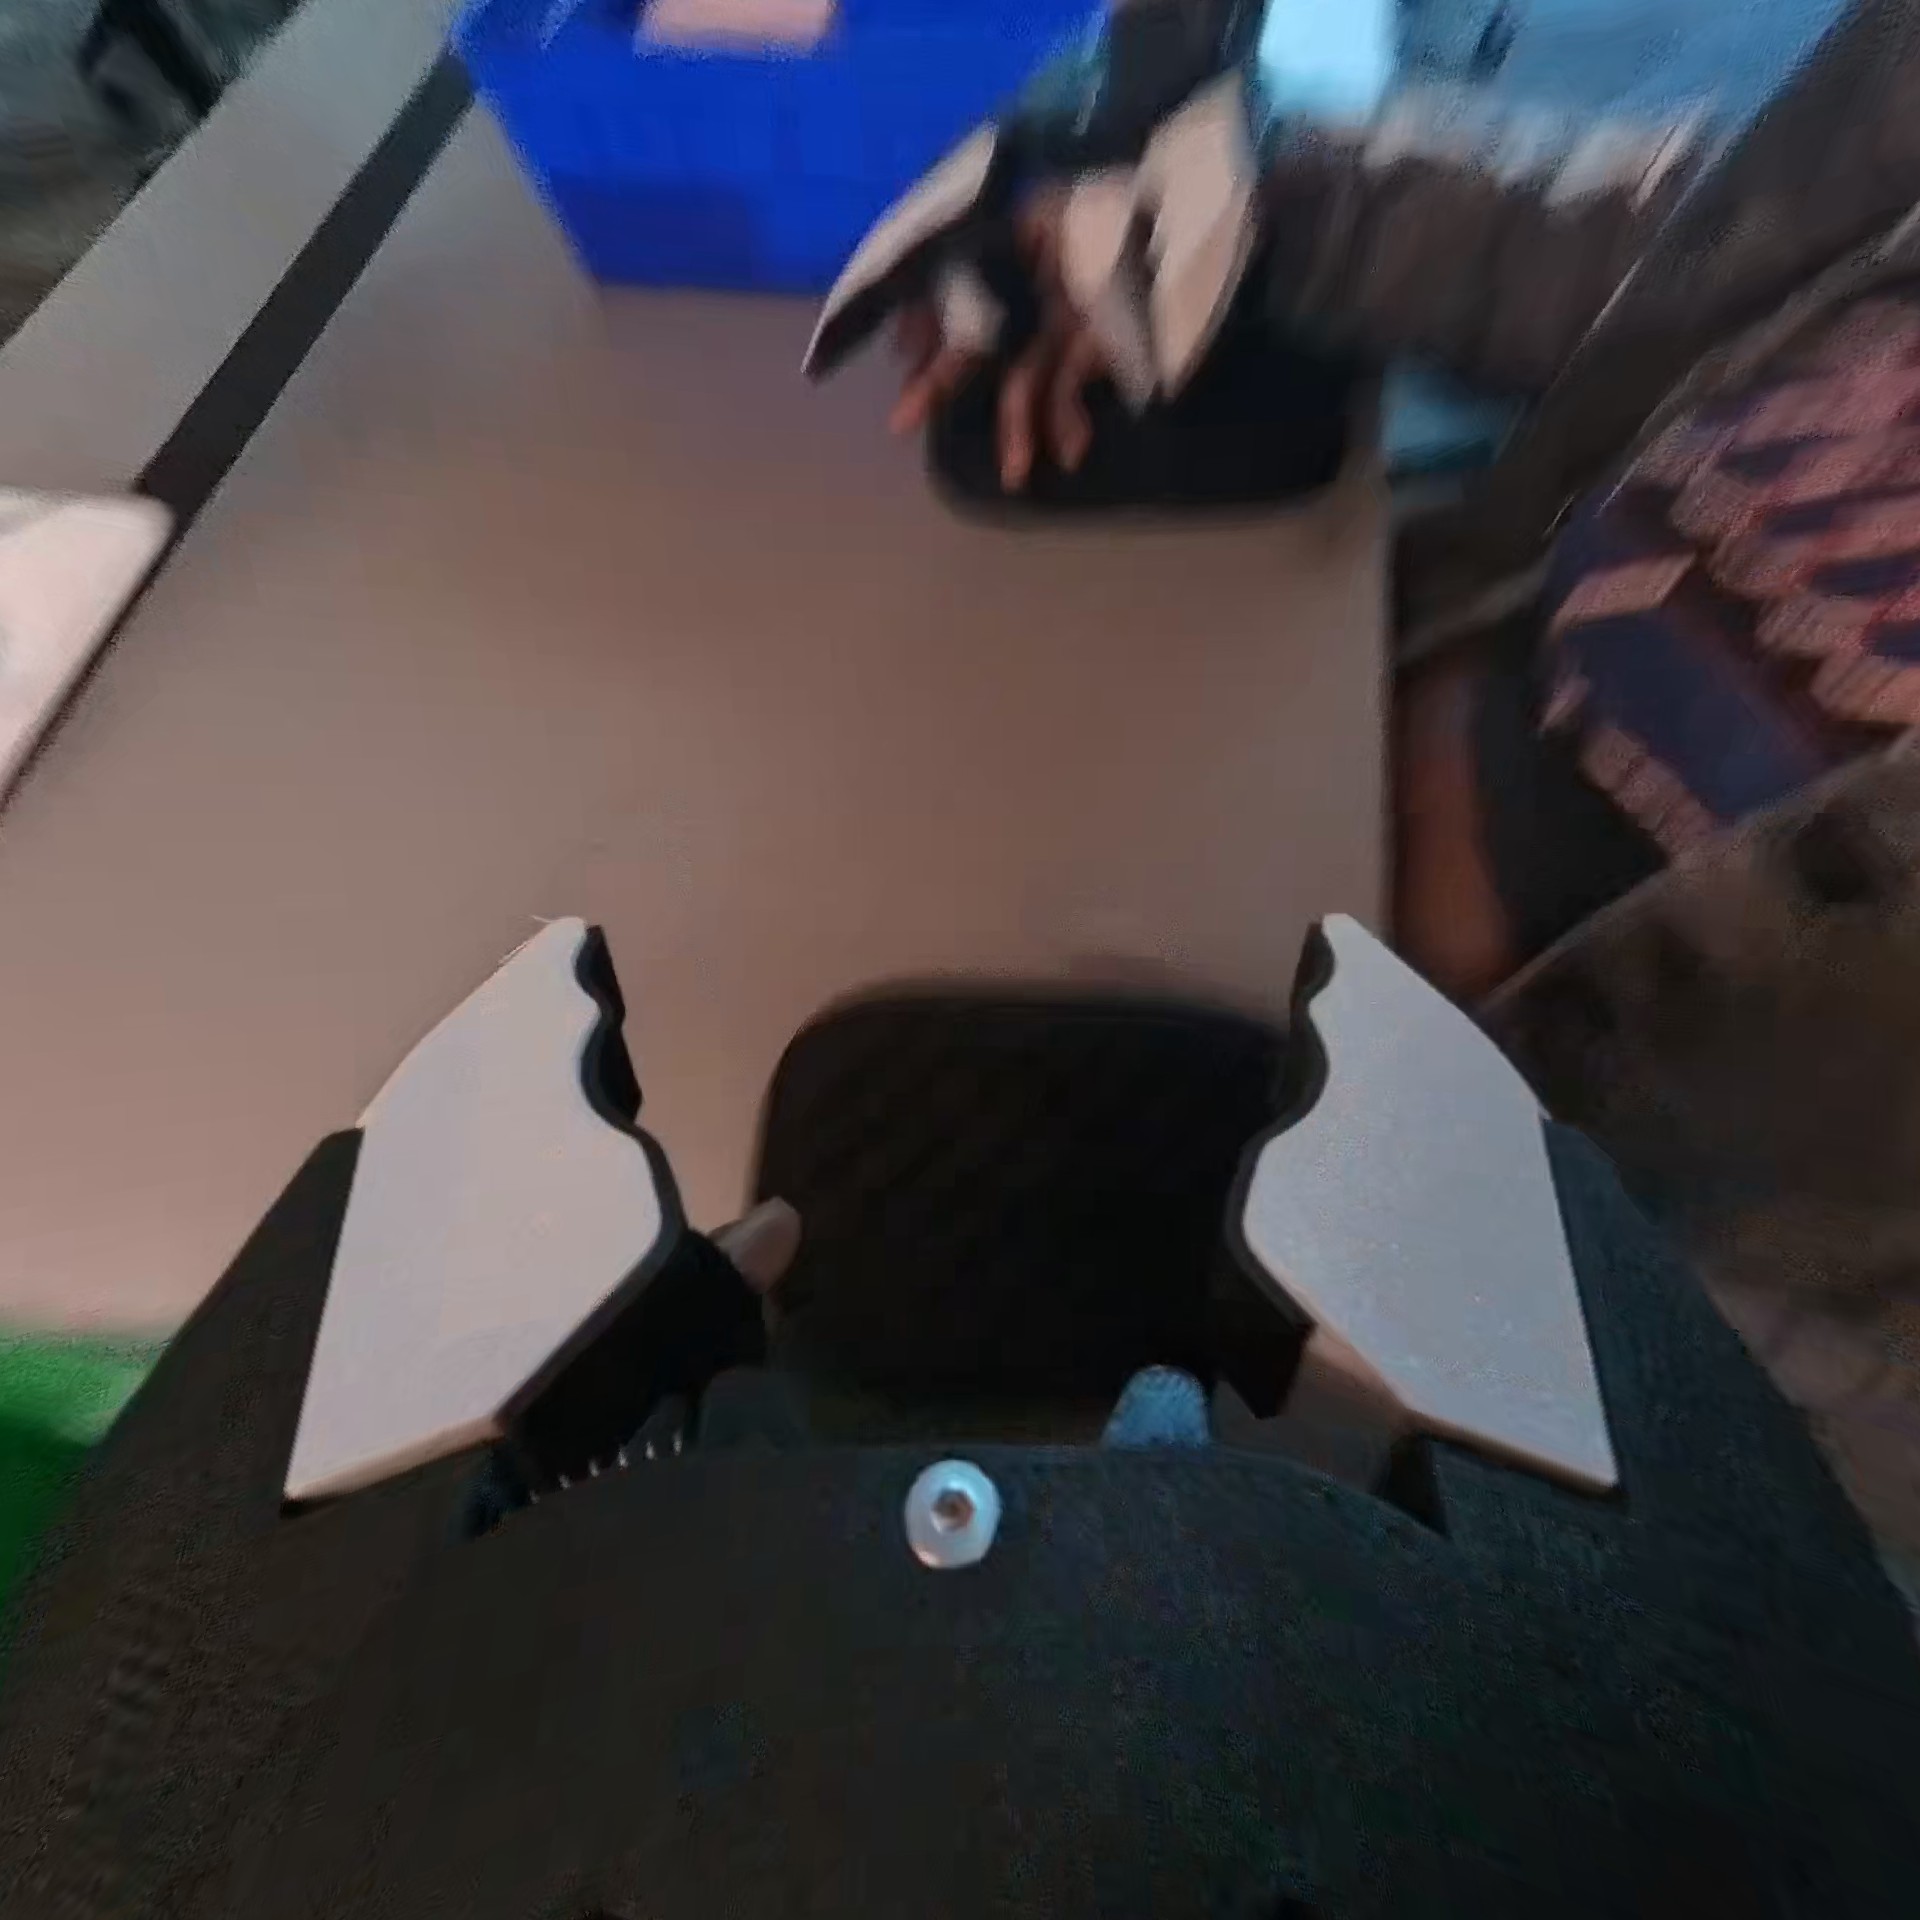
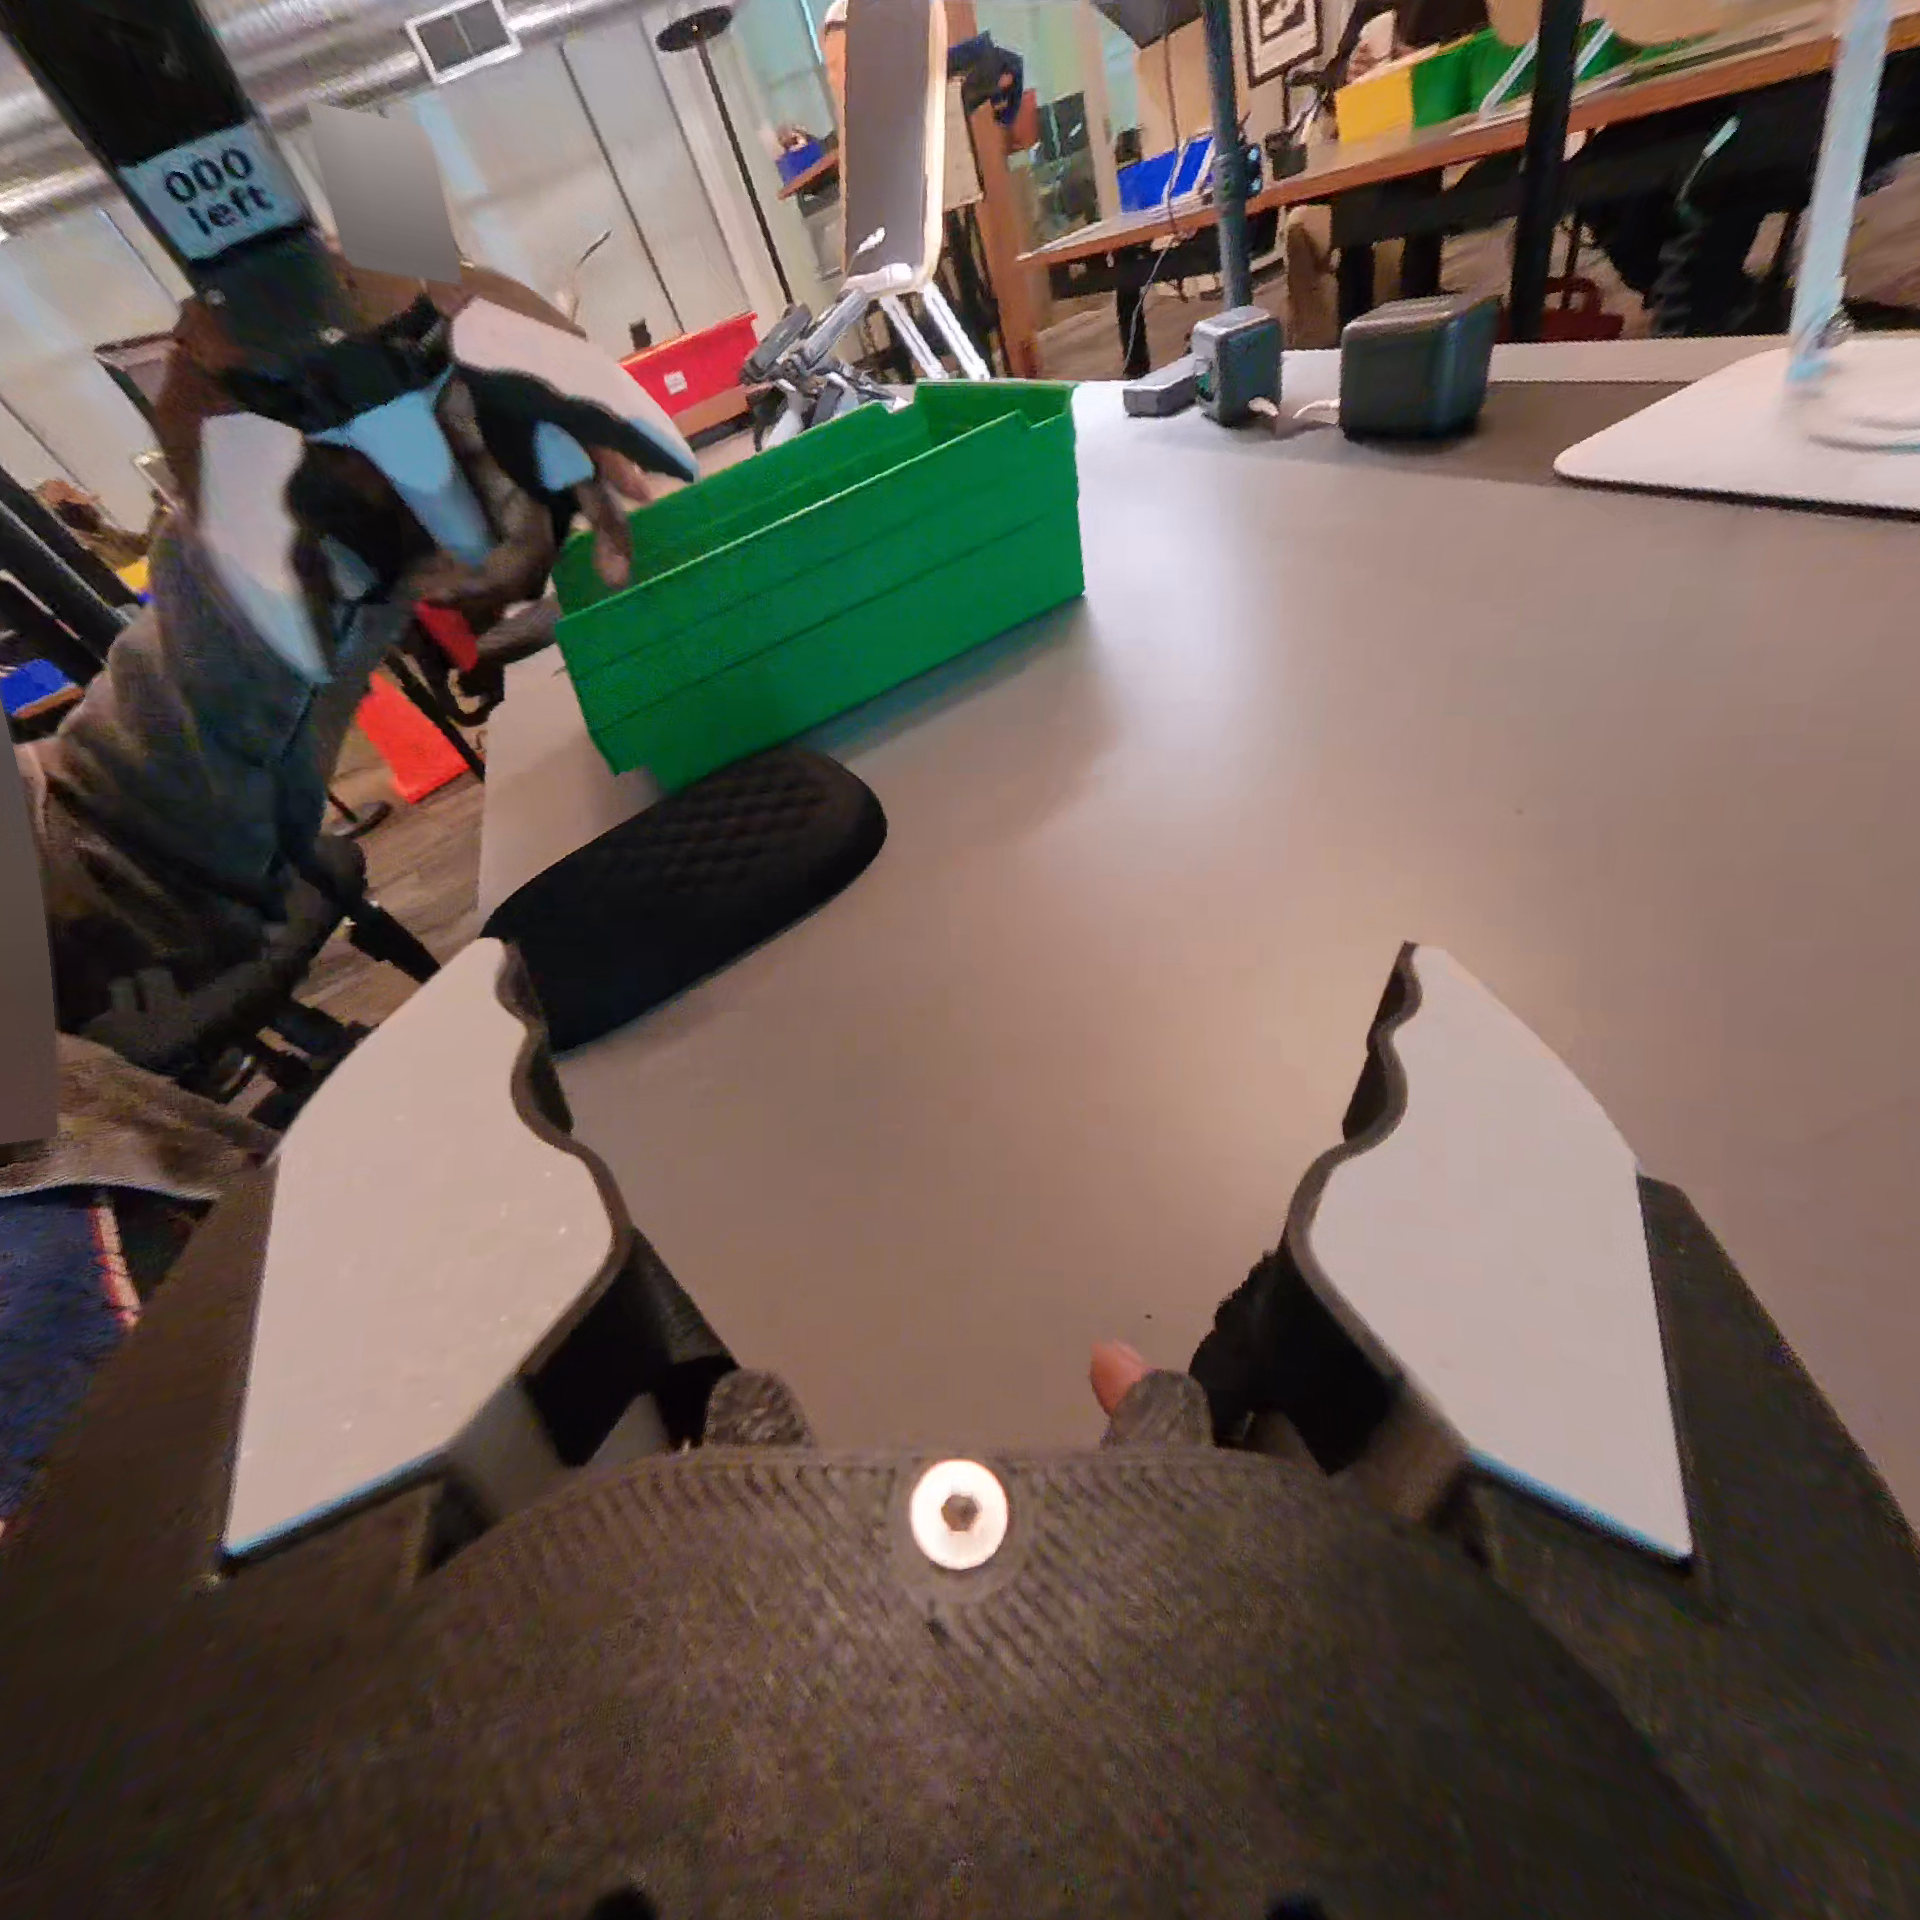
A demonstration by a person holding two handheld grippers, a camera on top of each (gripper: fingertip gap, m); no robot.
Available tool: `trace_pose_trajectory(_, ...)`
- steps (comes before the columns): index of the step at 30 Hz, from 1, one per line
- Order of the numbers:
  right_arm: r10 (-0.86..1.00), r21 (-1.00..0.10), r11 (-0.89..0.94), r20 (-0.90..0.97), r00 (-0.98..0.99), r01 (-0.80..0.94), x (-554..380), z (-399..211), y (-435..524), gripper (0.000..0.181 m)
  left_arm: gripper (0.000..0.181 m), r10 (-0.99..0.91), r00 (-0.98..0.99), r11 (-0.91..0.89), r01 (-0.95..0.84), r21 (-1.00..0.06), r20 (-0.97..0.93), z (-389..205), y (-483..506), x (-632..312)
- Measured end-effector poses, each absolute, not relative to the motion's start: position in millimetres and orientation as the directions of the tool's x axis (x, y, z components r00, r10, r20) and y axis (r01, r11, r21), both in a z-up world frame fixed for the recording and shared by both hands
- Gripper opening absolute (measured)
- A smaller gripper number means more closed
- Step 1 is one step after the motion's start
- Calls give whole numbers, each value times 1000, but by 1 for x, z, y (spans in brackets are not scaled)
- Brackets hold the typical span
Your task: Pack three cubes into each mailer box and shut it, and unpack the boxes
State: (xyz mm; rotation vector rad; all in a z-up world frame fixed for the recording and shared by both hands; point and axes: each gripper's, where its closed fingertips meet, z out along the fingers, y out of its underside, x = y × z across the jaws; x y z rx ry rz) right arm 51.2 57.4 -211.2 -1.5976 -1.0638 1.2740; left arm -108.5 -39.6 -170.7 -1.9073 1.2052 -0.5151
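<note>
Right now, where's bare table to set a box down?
Free: the broad grey table between the green bin, black pad and white base. Crowded: left edge, where bin, pad and left gripper bunch.

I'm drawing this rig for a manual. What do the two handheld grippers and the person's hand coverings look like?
Each gripper, left gripper and right gripper, has a black textured printed body, one silver screw, and two flat grey fingers with wavy black-edged inner sides. The hands wear dark fingerless gloves.

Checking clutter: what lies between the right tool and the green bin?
In the right wrist view, only bare grey table between the right tool and green bin; a black pad sits leftward.
</note>
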Motion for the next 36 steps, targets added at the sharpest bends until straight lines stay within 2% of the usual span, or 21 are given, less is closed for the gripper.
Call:
trace_pose_trajectory(1, 944, -940, -320, -306, 124, 117, 52, -210, 56, 146, 122, -868, 468, -223, -669, -708, -168, -176, -41, -143)
trace_pose_trajectory(3, 940, -938, -330, -316, 130, 107, 52, -209, 59, 144, 123, -848, 434, -292, -862, -415, -304, -192, -46, -222)
trace_pose_trajectory(4, 937, -935, -338, -323, 134, 111, 52, -211, 59, 143, 122, -845, 431, -344, -891, -295, -317, -198, -49, -255)
trace_pose_trajectory(5, 935, -931, -345, -330, 132, 116, 51, -212, 59, 142, 124, -831, 470, -414, -880, -233, -298, -203, -51, -279)
trace_pose_trajectory(7, 932, -928, -354, -341, 121, 119, 51, -212, 58, 141, 126, -823, 538, -508, -840, -189, -180, -216, -55, -302)
trace_pose_trajectory(10, 925, -922, -371, -357, 130, 110, 51, -213, 61, 139, 126, -848, 518, -505, -853, -130, -111, -235, -58, -319)
trace_pose_trajectory(19, 914, -912, -399, -387, 120, 98, 51, -212, 62, 138, 113, -899, 429, -419, -901, -117, -89, -263, -54, -325)
trace_pose_trajectory(27, 906, -904, -417, -405, 123, 90, 52, -212, 64, 135, 121, -892, 450, -443, -888, -121, -37, -272, -52, -323)
trace_pose_trajectory(32, 908, -907, -411, -399, 126, 91, 52, -212, 64, 134, 120, -864, 502, -485, -853, -190, -46, -272, -43, -317)
trace_pose_trajectory(36, 908, -907, -412, -400, 126, 91, 51, -212, 64, 133, 119, -880, 473, -459, -866, -196, -29, -273, -47, -314)
